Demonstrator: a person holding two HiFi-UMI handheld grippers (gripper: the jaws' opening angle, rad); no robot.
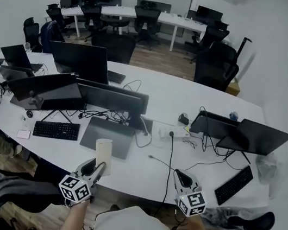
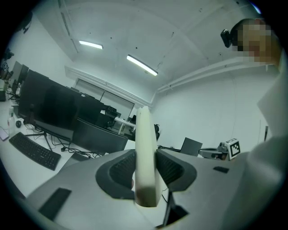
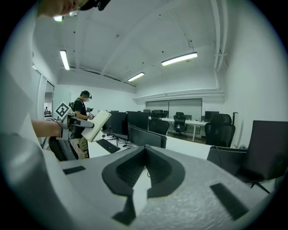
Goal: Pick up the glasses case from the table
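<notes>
The glasses case (image 1: 104,154) is a cream-white oblong, held upright off the white table (image 1: 200,108) near its front edge. My left gripper (image 1: 94,170) is shut on its lower part. In the left gripper view the case (image 2: 145,152) stands edge-on between the dark pads (image 2: 120,170) of the left gripper (image 2: 145,168), which press on both its sides. My right gripper (image 1: 181,178) hovers to the right over the table's front edge, shut and empty. Its tips (image 3: 145,148) meet in its own view, which also shows the case (image 3: 96,125) in the left gripper (image 3: 85,123).
Several dark monitors (image 1: 108,99), a closed laptop (image 1: 108,136), keyboards (image 1: 56,130) (image 1: 233,185) and loose cables (image 1: 170,160) cover the table beyond the grippers. Office chairs (image 1: 215,69) and another desk stand at the back. A person (image 3: 83,119) stands behind the left gripper.
</notes>
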